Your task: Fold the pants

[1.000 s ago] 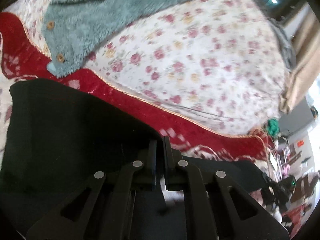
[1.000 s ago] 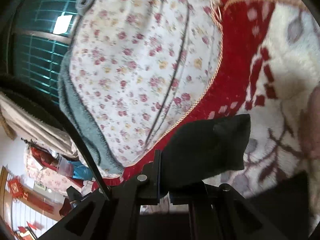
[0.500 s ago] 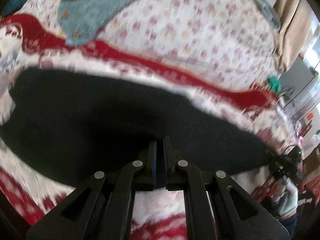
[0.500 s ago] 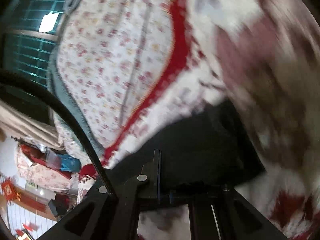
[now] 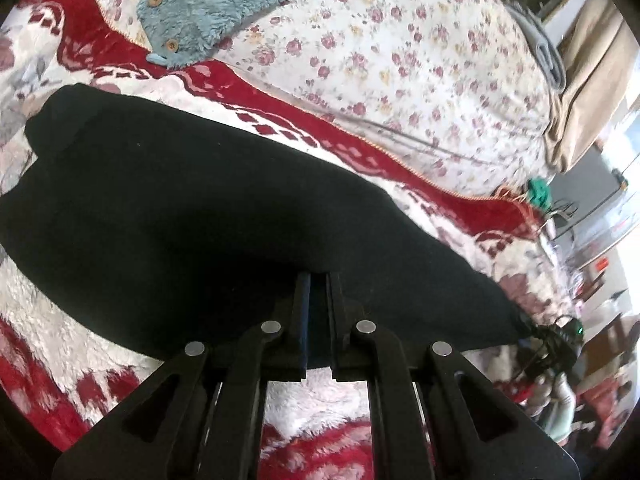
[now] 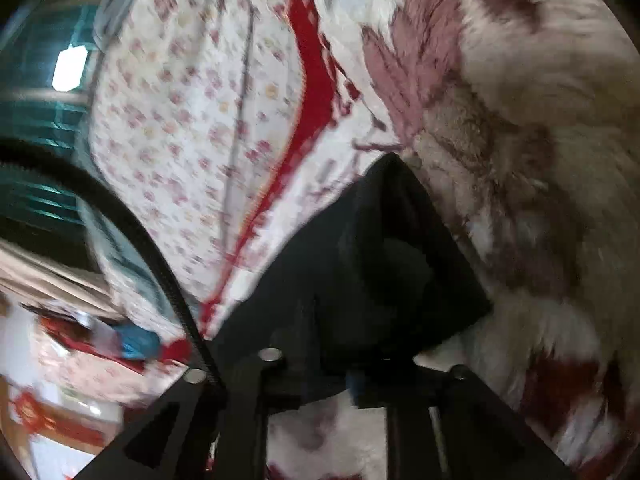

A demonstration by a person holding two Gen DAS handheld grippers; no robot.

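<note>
Both my tools are opening: left tool narrow, right tool wider, black fabric pants edge between each.

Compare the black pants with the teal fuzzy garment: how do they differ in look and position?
The black pants are smooth, dark and plain; the teal fuzzy garment is shaggy with wooden buttons. The pants lie spread on the red-and-white blanket near the left gripper; the teal garment lies farther off, mostly on the floral quilt. Both lie loose on the bedding.
</note>
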